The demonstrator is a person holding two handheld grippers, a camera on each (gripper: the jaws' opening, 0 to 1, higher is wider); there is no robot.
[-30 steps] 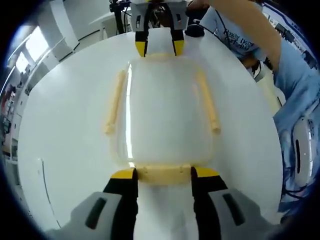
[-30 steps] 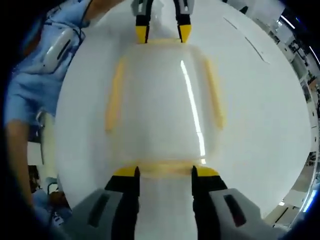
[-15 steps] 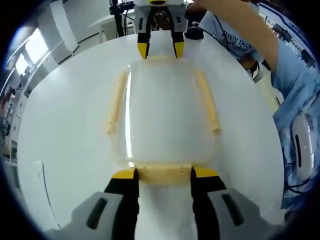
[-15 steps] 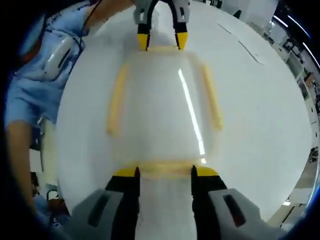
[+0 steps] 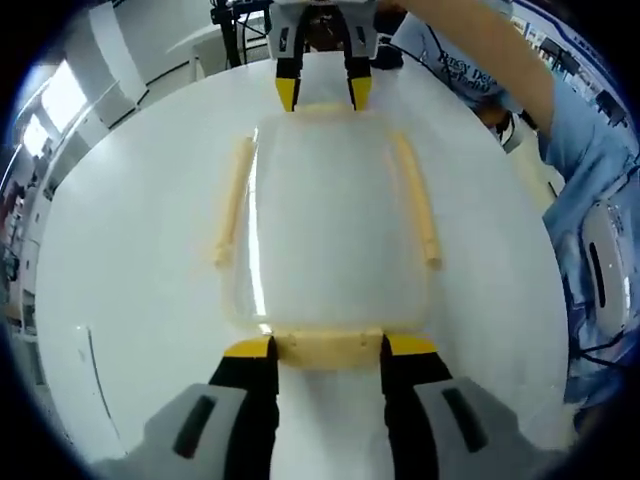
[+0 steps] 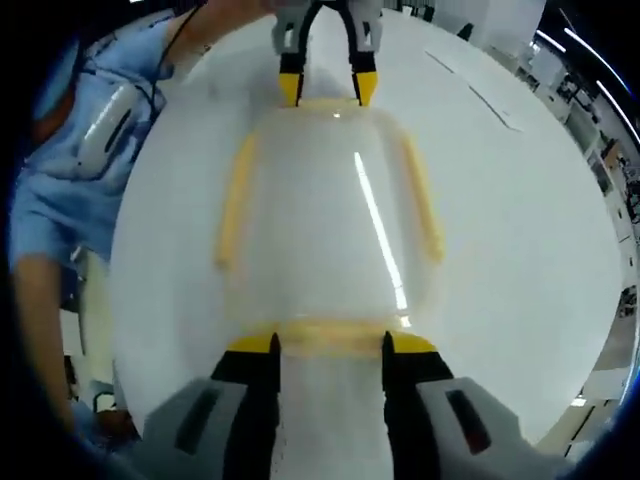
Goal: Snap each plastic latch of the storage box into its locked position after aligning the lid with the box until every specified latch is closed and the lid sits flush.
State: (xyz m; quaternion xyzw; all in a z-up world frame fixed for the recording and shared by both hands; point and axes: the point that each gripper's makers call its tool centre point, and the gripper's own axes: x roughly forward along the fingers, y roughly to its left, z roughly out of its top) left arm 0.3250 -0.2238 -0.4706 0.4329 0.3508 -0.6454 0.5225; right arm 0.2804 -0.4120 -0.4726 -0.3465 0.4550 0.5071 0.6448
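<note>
In the left gripper view, a long yellow latch (image 5: 232,202) runs along the 9 o'clock side of the translucent storage box (image 5: 330,225), which lies flat on the white round table (image 5: 130,290) with its clear lid (image 5: 325,180) on top. The left gripper (image 5: 327,347) rises from 6 o'clock, jaws spread wide and holding nothing; the yellow tips sit at either end of the near end latch (image 5: 328,348), just touching or nearly touching it. At 12 o'clock, across the box, the right gripper (image 5: 322,92) points back with its yellow tips at the far edge of the lid. A second long latch (image 5: 417,210) lines the 3 o'clock side, and a person's blue sleeve (image 5: 590,170) fills the 2 to 4 o'clock edge

In the right gripper view, the person's blue clothing (image 6: 75,150) is at 9 to 10 o'clock. The box (image 6: 325,225) lies centred, a long latch (image 6: 232,205) on each side, the other (image 6: 422,205) towards 3 o'clock. The right gripper (image 6: 327,347) comes up from 6 o'clock, jaws also wide apart and empty, tips flanking its own end latch (image 6: 328,335). The left gripper (image 6: 326,88) stands at 12 o'clock at the box's opposite end
</note>
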